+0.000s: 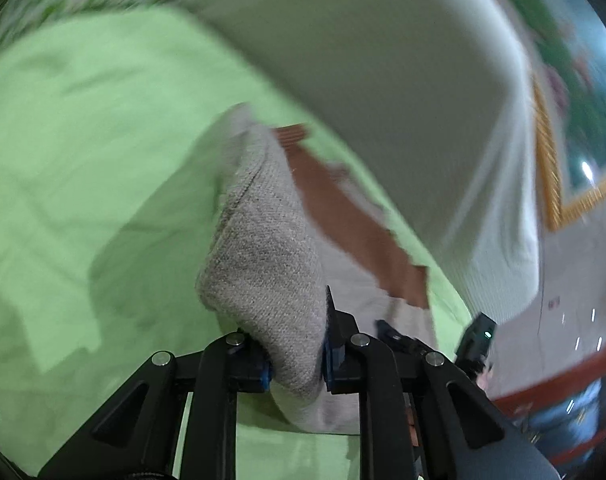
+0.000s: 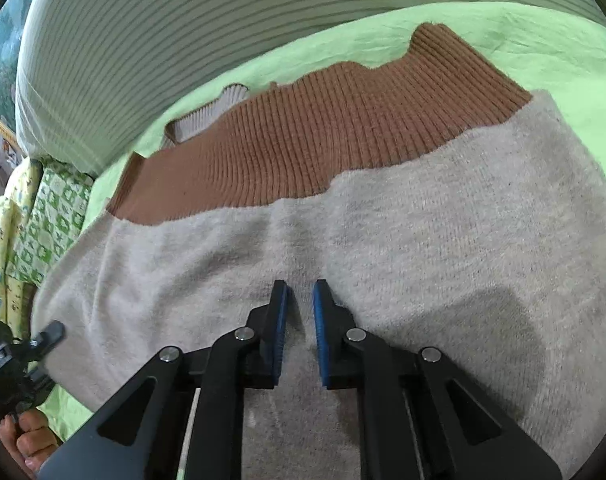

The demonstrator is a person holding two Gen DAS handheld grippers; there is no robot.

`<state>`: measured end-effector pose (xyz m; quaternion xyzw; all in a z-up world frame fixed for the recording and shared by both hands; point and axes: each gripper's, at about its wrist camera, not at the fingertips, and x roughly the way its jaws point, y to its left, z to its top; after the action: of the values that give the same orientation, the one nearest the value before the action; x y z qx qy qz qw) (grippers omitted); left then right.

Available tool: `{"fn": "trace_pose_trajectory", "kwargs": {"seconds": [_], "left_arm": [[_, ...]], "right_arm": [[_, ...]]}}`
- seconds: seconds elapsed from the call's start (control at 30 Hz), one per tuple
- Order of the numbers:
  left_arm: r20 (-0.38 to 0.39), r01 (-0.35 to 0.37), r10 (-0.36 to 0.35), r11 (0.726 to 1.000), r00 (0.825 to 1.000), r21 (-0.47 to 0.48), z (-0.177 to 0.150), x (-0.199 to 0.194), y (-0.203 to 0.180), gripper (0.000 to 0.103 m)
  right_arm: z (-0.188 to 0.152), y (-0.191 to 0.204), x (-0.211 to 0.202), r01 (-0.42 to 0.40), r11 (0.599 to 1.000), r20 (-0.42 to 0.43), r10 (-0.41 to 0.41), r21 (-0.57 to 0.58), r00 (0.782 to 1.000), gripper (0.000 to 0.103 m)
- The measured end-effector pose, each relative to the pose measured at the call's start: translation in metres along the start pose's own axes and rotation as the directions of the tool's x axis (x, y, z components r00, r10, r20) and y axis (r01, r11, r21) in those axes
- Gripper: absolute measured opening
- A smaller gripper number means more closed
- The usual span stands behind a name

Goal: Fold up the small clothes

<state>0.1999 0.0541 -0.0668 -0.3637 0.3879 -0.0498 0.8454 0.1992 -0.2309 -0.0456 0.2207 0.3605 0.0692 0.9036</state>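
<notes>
A grey knit sweater (image 2: 443, 240) with a brown ribbed band (image 2: 323, 140) lies spread on the green bedsheet (image 2: 503, 28). My right gripper (image 2: 301, 292) rests on its grey part, the blue pads nearly together and pinching a low ridge of the knit. In the left wrist view, which is blurred, my left gripper (image 1: 297, 344) is shut on a bunched grey edge of the sweater (image 1: 263, 260), lifted off the sheet (image 1: 83, 140). The brown band (image 1: 355, 220) trails behind it. The left gripper (image 2: 43, 340) also shows at the lower left of the right wrist view, held by a hand (image 2: 27, 440).
A large white striped pillow (image 2: 183, 40) lies just beyond the sweater, and shows again as the pillow (image 1: 383, 80) in the left wrist view. A green and yellow patterned quilt (image 2: 43, 208) hangs at the bed's left side. A gold picture frame (image 1: 551, 184) is on the far wall.
</notes>
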Motion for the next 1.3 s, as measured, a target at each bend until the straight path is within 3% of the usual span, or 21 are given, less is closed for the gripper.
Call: {"fn": "trace_pose_trajectory", "kwargs": {"seconds": [0.1,0.2,0.27,0.4,0.43,0.5,0.53,0.63,0.73,0.77,0.8,0.87,1.03,1.13,1.3], "left_arm": [[-0.006,0.038,-0.038,0.992,0.999,0.118,0.002,0.0,-0.04,0.016],[-0.041,0.1,-0.093,0.961,0.995,0.256,-0.004,0.008,-0.09,0.015],[-0.08,0.162,-0.143,0.923,0.987,0.35,-0.015,0.015,-0.126,0.015],[-0.229,0.306,-0.219,0.82,0.948,0.484,-0.06,0.043,-0.185,0.016],[-0.291,0.338,-0.213,0.795,0.933,0.504,-0.076,0.059,-0.194,0.017],[-0.39,0.359,-0.158,0.773,0.907,0.523,-0.103,0.085,-0.198,0.023],[-0.449,0.358,-0.105,0.77,0.887,0.528,-0.118,0.103,-0.197,0.027],[-0.512,0.321,0.015,0.763,0.859,0.561,-0.142,0.127,-0.188,0.031],[-0.515,0.321,0.004,0.778,0.857,0.54,-0.139,0.117,-0.18,0.046],[-0.508,0.319,-0.006,0.785,0.861,0.531,-0.136,0.11,-0.177,0.058],[-0.497,0.313,-0.013,0.79,0.868,0.527,-0.131,0.104,-0.175,0.063],[-0.464,0.296,-0.03,0.805,0.885,0.514,-0.119,0.087,-0.167,0.063],[-0.373,0.16,0.001,0.902,0.928,0.4,-0.089,0.063,-0.112,0.07],[-0.365,0.087,0.031,0.948,0.931,0.305,-0.075,0.067,-0.078,0.07],[-0.375,0.074,0.007,0.977,0.927,0.202,-0.071,0.074,-0.053,0.07]], "right_arm": [[-0.002,-0.019,-0.016,-0.172,0.978,0.063,0.166,0.122,0.984,0.015],[-0.002,-0.038,-0.043,-0.198,0.965,0.137,0.176,0.174,0.975,0.016],[-0.001,-0.055,-0.062,-0.236,0.95,0.172,0.203,0.203,0.964,0.016],[-0.005,-0.097,-0.088,-0.275,0.92,0.224,0.216,0.279,0.95,0.017],[-0.006,-0.105,-0.091,-0.297,0.905,0.236,0.23,0.304,0.944,0.017],[-0.012,-0.13,-0.095,-0.373,0.845,0.269,0.284,0.383,0.92,0.02],[-0.016,-0.143,-0.095,-0.413,0.809,0.287,0.313,0.419,0.905,0.021],[-0.024,-0.157,-0.091,-0.449,0.763,0.298,0.343,0.465,0.891,0.028],[-0.028,-0.159,-0.089,-0.485,0.742,0.32,0.371,0.463,0.872,0.037],[-0.027,-0.159,-0.089,-0.486,0.744,0.321,0.37,0.46,0.872,0.04],[-0.026,-0.157,-0.09,-0.478,0.753,0.316,0.366,0.453,0.875,0.042],[-0.022,-0.15,-0.091,-0.456,0.779,0.296,0.355,0.43,0.887,0.043],[0.006,-0.121,-0.092,-0.325,0.897,0.183,0.281,0.298,0.942,0.045],[0.023,-0.101,-0.086,-0.223,0.954,0.107,0.205,0.202,0.973,0.045],[0.037,-0.076,-0.069,-0.035,0.998,0.01,0.034,0.059,0.999,0.045]]}}
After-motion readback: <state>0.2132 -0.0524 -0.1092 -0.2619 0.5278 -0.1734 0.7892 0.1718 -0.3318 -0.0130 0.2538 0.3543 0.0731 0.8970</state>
